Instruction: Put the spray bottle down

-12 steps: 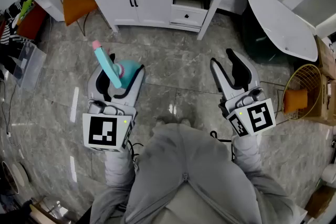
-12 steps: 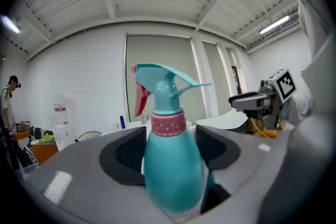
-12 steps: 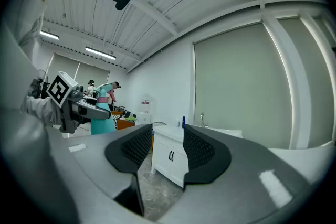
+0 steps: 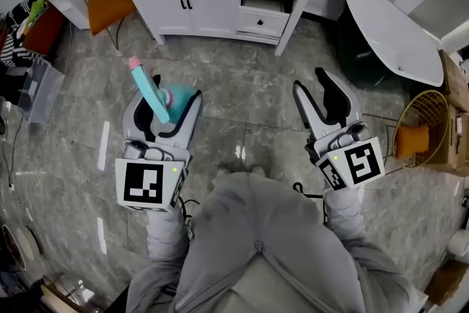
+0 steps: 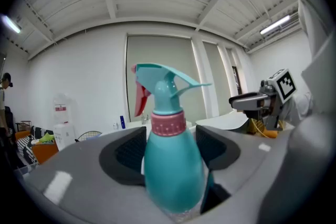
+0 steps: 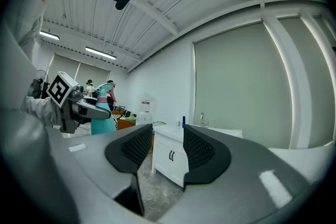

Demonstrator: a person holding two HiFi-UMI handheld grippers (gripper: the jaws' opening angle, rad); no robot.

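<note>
Clasping spray bottle (image 5: 173,165), base hidden: left gripper (image 4: 165,105).

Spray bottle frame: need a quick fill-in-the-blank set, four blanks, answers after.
1. The left gripper is ____ on the spray bottle.
2. The collar under the bottle's nozzle is ____.
3. The right gripper holds nothing, and its jaws stand ____.
4. The white cabinet ahead has one ____ pulled out.

Missing words: shut; pink; open; drawer
</note>
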